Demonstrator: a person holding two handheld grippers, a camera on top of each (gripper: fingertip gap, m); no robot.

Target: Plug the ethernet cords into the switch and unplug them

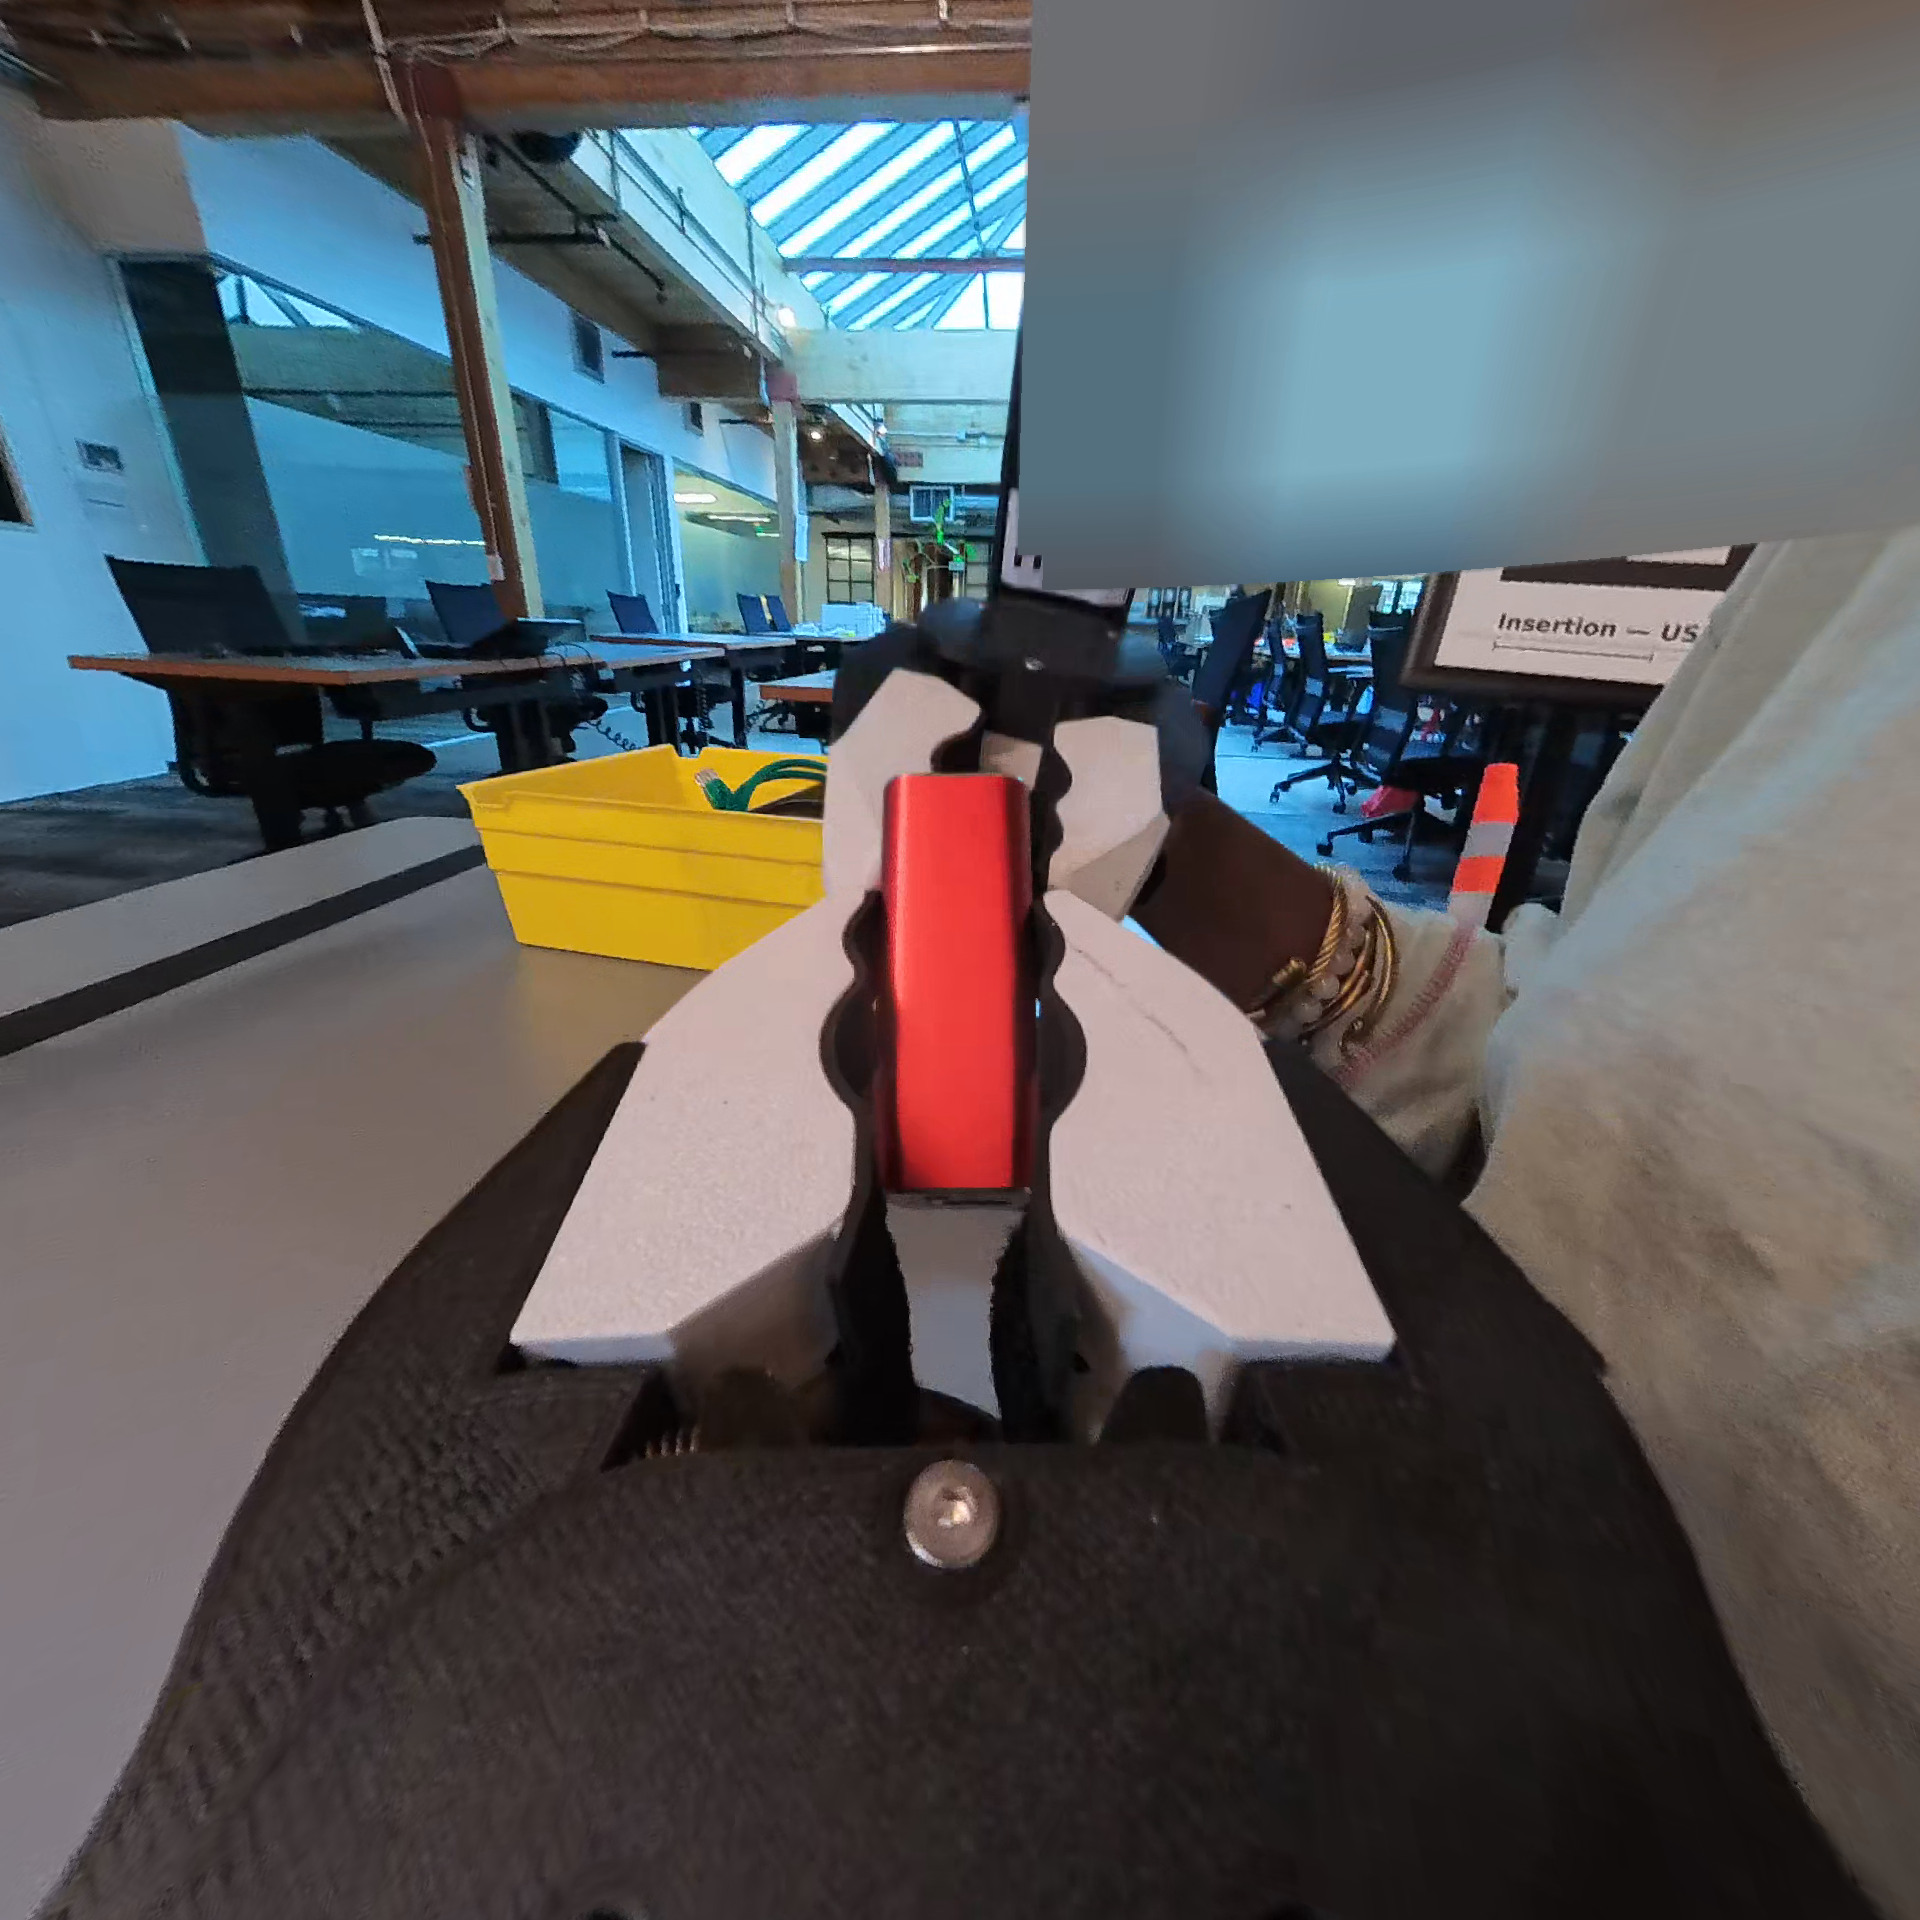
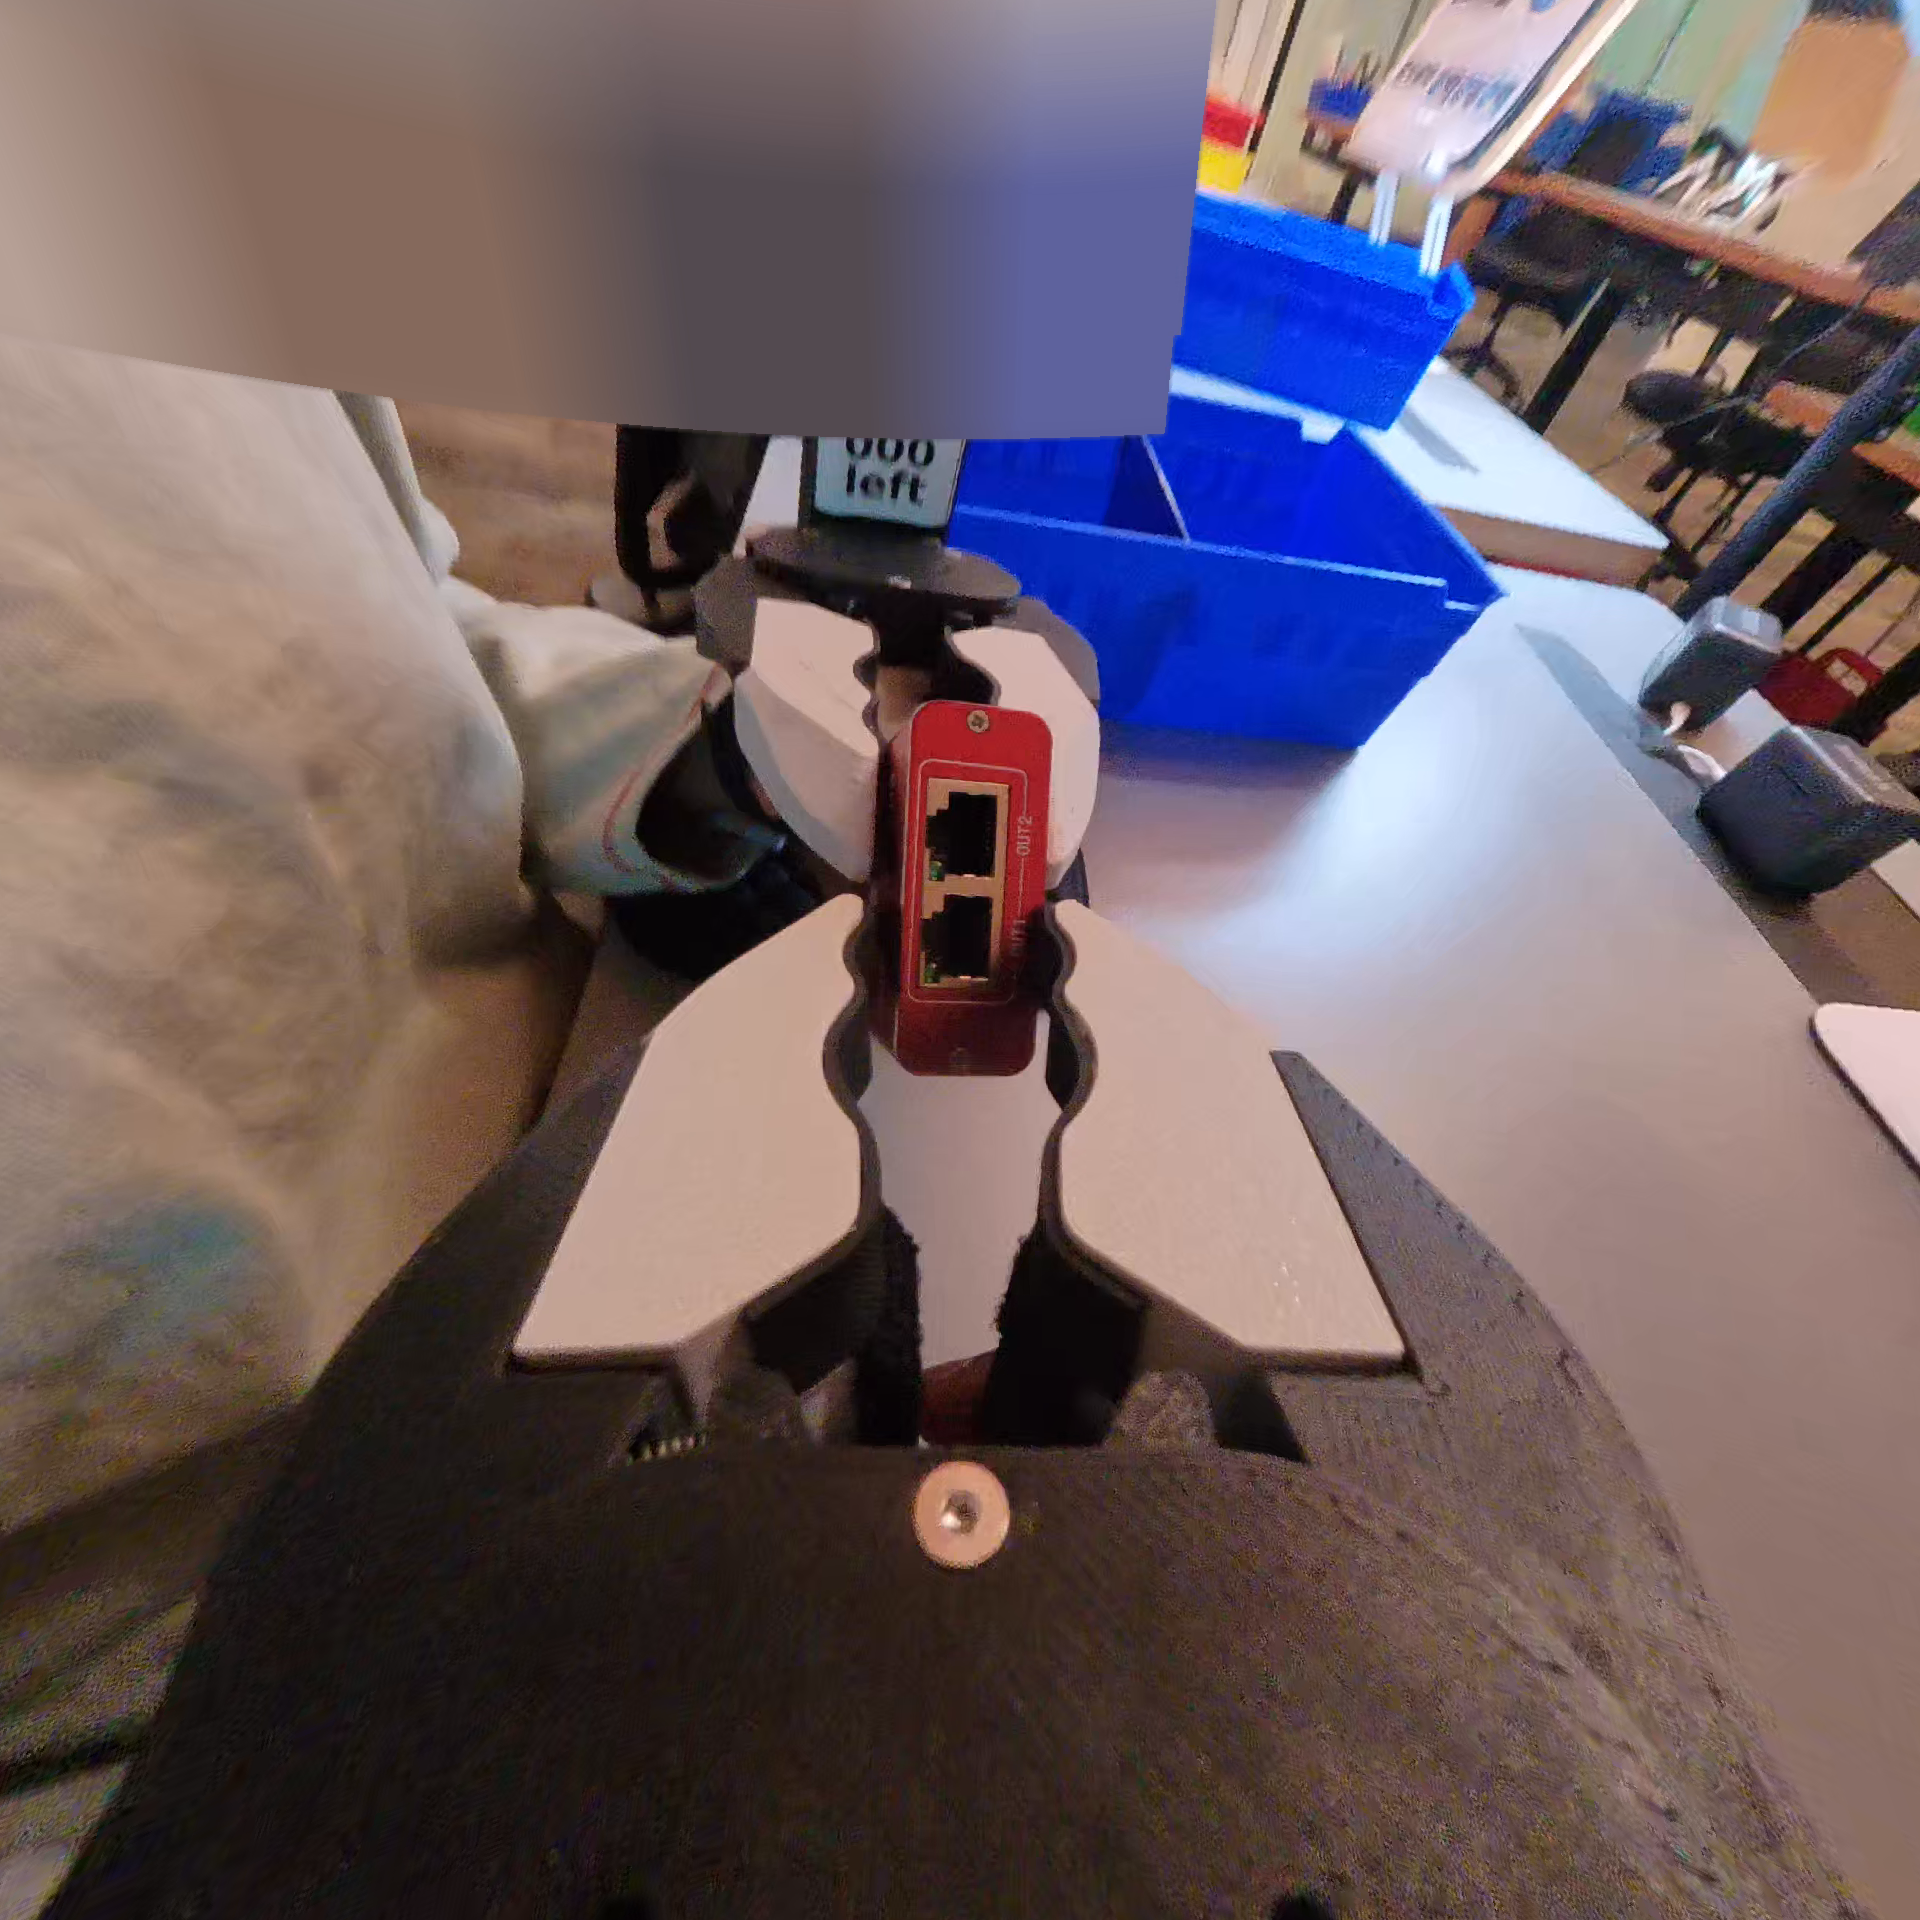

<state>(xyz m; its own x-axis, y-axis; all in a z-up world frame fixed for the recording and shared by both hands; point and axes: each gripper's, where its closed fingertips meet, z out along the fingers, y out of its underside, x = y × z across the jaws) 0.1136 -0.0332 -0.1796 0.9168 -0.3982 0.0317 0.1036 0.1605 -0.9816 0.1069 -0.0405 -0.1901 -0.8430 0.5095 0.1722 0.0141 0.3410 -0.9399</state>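
Above the grey table (image 1: 260, 1143), the left gripper (image 1: 954, 935) is clamped on the red switch (image 1: 954, 987); the right gripper (image 2: 961, 935) faces its two ports, fingers apart around its near end, contact unclear. Green cords (image 1: 769, 779) lie in the yellow bin (image 1: 644, 873).

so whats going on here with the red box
A person holds two sets of tongs. The left tongs are shut on the red switch, lifted above the grey table. The right tongs face its two ports, both empty. A green cord lies in the yellow bin.
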